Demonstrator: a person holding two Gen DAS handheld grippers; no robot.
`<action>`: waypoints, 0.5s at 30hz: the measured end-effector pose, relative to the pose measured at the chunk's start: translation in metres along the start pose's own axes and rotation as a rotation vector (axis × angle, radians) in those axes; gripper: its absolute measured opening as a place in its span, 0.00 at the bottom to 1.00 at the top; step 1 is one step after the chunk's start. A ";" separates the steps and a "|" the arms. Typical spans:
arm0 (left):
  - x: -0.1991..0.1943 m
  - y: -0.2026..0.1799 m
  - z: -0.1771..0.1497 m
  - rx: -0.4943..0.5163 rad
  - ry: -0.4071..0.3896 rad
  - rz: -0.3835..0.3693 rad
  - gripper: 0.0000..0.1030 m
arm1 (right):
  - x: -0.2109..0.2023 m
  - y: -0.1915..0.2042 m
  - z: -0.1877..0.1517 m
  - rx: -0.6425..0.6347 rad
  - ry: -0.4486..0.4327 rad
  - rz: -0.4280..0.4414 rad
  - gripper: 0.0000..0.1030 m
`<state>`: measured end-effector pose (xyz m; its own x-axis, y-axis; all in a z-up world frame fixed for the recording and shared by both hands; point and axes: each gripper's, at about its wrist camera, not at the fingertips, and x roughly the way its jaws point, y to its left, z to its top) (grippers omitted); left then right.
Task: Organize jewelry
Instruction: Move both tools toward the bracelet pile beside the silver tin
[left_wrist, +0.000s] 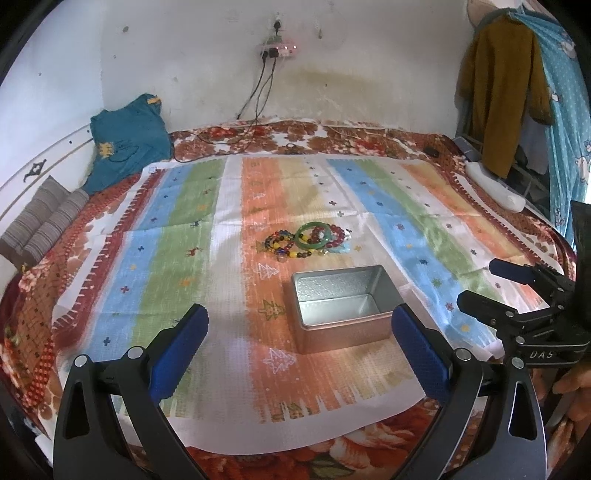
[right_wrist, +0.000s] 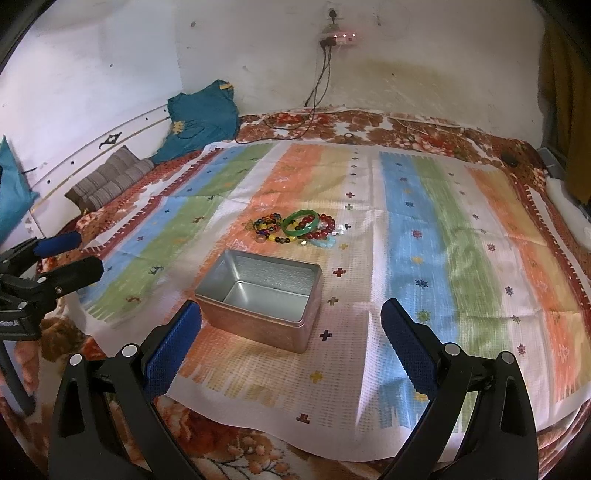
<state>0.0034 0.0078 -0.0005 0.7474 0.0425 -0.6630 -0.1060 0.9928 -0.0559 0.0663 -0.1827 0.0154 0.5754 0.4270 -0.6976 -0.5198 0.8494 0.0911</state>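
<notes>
Striped cloth (left_wrist: 184, 229) covers the bed under you; your left gripper (left_wrist: 299, 321) and right gripper (right_wrist: 291, 317) both hang w/ jaws spread wide, nothing in them. Just past them sits the open metal tin (right_wrist: 258, 295), empty. Beyond it, apart from the tin, lies the bracelet pile (right_wrist: 295, 227), green bangle (right_wrist: 301, 222) on top.

Both tools (left_wrist: 299, 332) (right_wrist: 291, 328) agape, empty

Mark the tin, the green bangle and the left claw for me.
tin (left_wrist: 341, 334): left wrist view, front outer wall.
green bangle (right_wrist: 295, 232): right wrist view, near side of the ring.
left claw (left_wrist: 301, 349): left wrist view, midway between the blue fingertips, open.
</notes>
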 end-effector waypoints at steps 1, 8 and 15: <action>0.002 0.000 0.000 -0.001 0.004 0.000 0.95 | 0.000 -0.001 -0.001 0.002 0.000 0.000 0.96; 0.003 0.002 0.001 -0.011 0.018 0.009 0.95 | 0.000 -0.003 -0.003 0.001 0.007 -0.007 0.96; 0.000 0.005 -0.004 -0.003 0.023 0.022 0.95 | 0.001 0.000 0.000 0.004 0.012 -0.013 0.96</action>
<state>0.0003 0.0128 -0.0041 0.7298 0.0617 -0.6809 -0.1241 0.9913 -0.0433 0.0668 -0.1828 0.0144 0.5746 0.4122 -0.7071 -0.5100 0.8560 0.0847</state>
